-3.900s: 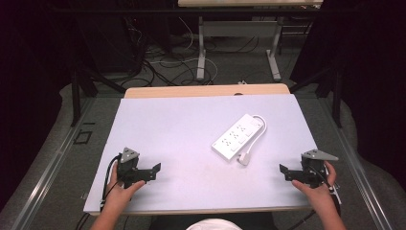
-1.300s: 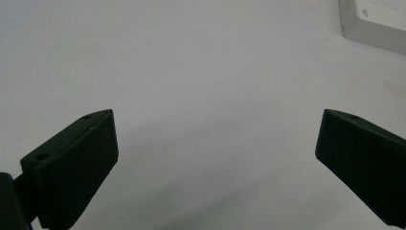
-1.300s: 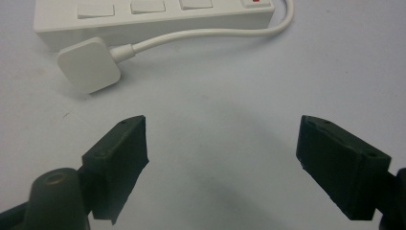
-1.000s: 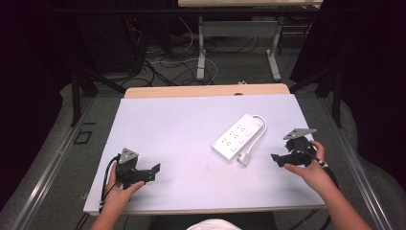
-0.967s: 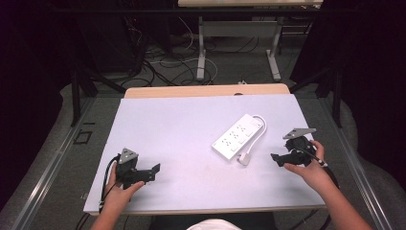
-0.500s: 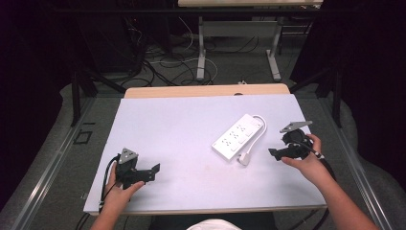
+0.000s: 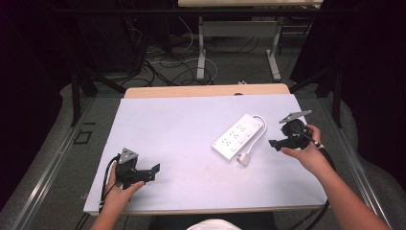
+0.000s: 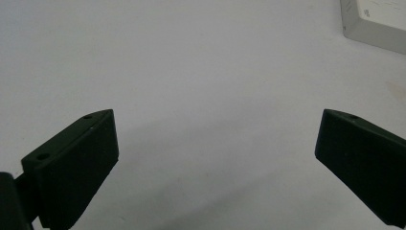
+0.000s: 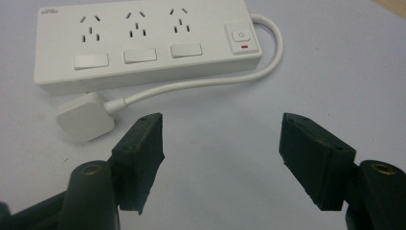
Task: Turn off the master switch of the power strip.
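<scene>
Up close, the right gripper (image 9: pixel 220 163), closing yet empty, reveals the power strip's (image 9: pixel 143 40) switches.

I see a pale worktop (image 7: pixel 182 124) with a wooden strip (image 7: pixel 206 90) along its far edge. Behind it stands a second table on grey metal legs (image 7: pixel 202 52), and loose cables (image 7: pixel 163 57) lie tangled on the grey floor (image 7: pixel 52 158) beneath. A metal rail (image 7: pixel 43 177) runs along the floor at the left, and dark curtains (image 7: pixel 368 72) close the right side
</scene>
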